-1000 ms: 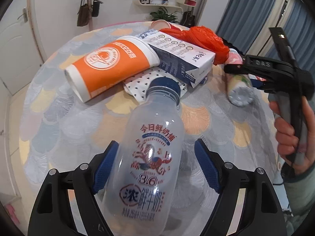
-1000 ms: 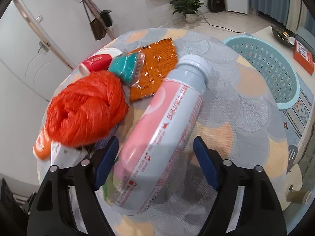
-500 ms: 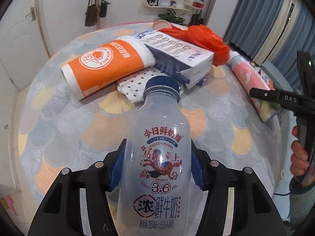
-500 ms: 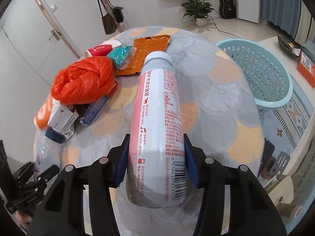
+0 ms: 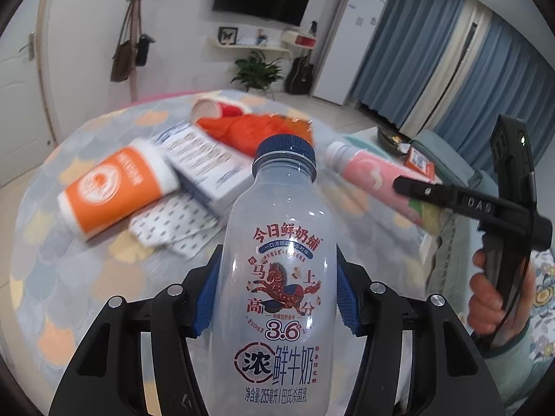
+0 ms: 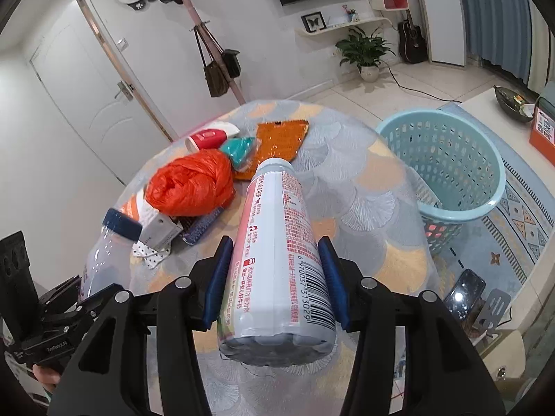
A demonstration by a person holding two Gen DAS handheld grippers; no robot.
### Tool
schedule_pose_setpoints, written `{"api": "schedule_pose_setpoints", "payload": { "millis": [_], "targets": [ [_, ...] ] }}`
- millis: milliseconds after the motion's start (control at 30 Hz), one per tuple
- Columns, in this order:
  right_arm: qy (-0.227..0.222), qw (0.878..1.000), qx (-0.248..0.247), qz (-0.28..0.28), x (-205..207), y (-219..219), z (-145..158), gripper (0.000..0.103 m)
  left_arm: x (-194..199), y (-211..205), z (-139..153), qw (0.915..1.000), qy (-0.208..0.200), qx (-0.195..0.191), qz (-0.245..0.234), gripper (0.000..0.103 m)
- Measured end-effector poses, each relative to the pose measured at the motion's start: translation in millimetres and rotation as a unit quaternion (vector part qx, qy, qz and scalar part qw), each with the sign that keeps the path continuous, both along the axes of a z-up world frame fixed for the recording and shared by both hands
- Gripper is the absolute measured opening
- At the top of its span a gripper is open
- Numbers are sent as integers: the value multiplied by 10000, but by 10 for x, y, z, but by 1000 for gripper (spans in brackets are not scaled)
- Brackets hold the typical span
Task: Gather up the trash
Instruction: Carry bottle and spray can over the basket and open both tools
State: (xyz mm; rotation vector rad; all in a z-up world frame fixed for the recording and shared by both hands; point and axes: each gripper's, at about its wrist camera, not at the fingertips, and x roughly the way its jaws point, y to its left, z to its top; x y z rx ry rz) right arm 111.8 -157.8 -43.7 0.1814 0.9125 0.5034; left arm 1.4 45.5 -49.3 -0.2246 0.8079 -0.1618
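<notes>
My left gripper (image 5: pixel 275 294) is shut on a clear plastic milk bottle (image 5: pixel 277 277) with a blue cap and holds it lifted above the round table (image 5: pixel 62 270). My right gripper (image 6: pixel 275 274) is shut on a pink-and-white bottle (image 6: pixel 277 242) and holds it raised over the table (image 6: pixel 364 180). That bottle also shows in the left wrist view (image 5: pixel 374 180); the milk bottle shows in the right wrist view (image 6: pixel 107 253). Left on the table are an orange cup (image 5: pixel 114 187), a white carton (image 5: pixel 204 163), an orange plastic bag (image 6: pixel 190 187), a red cup (image 6: pixel 208 137), a teal packet (image 6: pixel 239 147) and an orange wrapper (image 6: pixel 281 138).
A light blue laundry basket (image 6: pixel 447 159) stands on the floor to the right of the table. A phone (image 6: pixel 463 289) lies at the lower right. A coat stand with bags (image 6: pixel 215 62) and a door (image 6: pixel 100 100) are behind the table.
Both grippers closed on their bottles and lifted them off the table. The views now sit higher and tilt up toward the room.
</notes>
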Motion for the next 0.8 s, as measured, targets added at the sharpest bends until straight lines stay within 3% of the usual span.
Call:
{"api": "schedule_pose_setpoints", "payload": {
  "millis": [267,567,800],
  "targets": [
    [-307,9985,345,-279,6,-312,241,47,236,-280,254,9990,-343,-57,-274,55],
    [-928,9902,158,-1036,246,-829,522,47,795,-806,616,9944,-748,-17,-742,55],
    [-864,9818,227,-1674,680,-1305,396,47,1399,-1300,812,9908,-841,-124,-1053,55]
  ]
}}
